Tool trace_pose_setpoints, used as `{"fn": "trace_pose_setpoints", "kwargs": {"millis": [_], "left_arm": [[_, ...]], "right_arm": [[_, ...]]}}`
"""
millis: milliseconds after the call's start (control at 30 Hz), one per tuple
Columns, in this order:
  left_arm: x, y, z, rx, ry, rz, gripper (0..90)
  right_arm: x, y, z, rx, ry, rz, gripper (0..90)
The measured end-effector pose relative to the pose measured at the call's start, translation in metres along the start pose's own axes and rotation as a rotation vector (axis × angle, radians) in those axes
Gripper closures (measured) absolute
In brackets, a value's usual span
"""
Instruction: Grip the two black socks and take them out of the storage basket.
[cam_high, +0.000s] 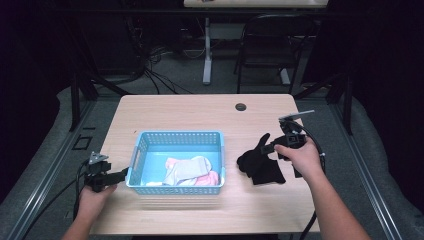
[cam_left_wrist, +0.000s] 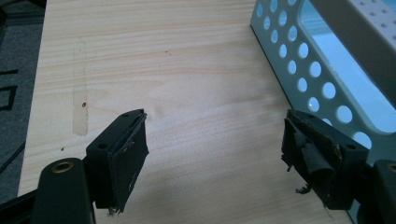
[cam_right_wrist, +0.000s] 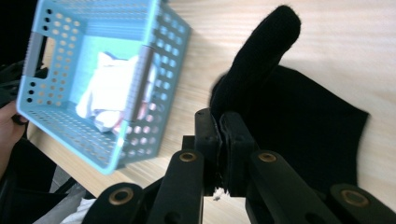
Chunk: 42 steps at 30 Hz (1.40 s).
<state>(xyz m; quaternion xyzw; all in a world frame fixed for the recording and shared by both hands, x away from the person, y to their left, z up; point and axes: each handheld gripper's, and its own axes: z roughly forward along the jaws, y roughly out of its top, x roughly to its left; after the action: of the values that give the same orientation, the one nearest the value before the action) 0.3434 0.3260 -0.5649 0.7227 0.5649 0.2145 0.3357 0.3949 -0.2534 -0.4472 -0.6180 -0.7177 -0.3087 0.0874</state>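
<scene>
A light blue perforated basket (cam_high: 180, 134) (cam_right_wrist: 107, 140) stands on the wooden table (cam_high: 175, 107), with a white sock (cam_high: 187, 169) (cam_right_wrist: 112, 88) and a pink sock (cam_high: 212, 178) inside. To its right a black sock (cam_high: 260, 167) (cam_right_wrist: 303, 121) lies partly on the table, one end raised. My right gripper (cam_high: 270, 147) (cam_right_wrist: 219, 128) is shut on that sock, jaws pressed together at its edge. My left gripper (cam_high: 122, 175) (cam_left_wrist: 215, 154) is open and holds nothing. It hovers low over bare wood just outside the basket's left wall (cam_left_wrist: 299, 70).
A round cable hole (cam_high: 241, 107) sits near the table's far edge. Beyond the table are a black chair (cam_high: 270, 45), a white table leg (cam_high: 207, 55) and loose cables on the floor. Bare wood lies in front of and behind the basket.
</scene>
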Motion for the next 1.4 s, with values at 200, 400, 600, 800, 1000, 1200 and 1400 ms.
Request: {"fn": "trace_pose_setpoints", "kwargs": {"millis": [200, 400, 600, 800, 1000, 1200, 1400], "left_arm": [[0.000, 0.000, -0.001, -0.002, 0.001, -0.001, 22.3], [-0.001, 0.000, 0.000, -0.001, 0.001, 0.001, 22.3], [0.000, 0.000, -0.001, 0.000, 0.000, 0.000, 22.4], [-0.001, 0.000, 0.000, 0.000, 0.001, 0.001, 22.3], [-0.001, 0.000, 0.000, 0.003, 0.001, 0.004, 22.4], [-0.001, 0.000, 0.000, 0.005, -0.003, 0.004, 22.4], [-0.001, 0.000, 0.000, 0.007, -0.003, 0.004, 22.4]], "right_arm": [[-0.021, -0.011, -0.004, -0.001, -0.025, 0.045, 86.4], [-0.033, -0.018, -0.005, 0.000, -0.025, 0.066, 86.2], [-0.037, -0.022, -0.002, -0.005, -0.039, 0.079, 82.7], [-0.040, -0.023, -0.006, -0.044, -0.072, 0.067, 66.8], [-0.039, -0.024, -0.008, -0.056, -0.095, 0.063, 60.1], [-0.034, -0.023, -0.009, -0.055, -0.105, 0.056, 60.1], [-0.027, -0.022, -0.007, -0.044, -0.106, 0.038, 60.2]]}}
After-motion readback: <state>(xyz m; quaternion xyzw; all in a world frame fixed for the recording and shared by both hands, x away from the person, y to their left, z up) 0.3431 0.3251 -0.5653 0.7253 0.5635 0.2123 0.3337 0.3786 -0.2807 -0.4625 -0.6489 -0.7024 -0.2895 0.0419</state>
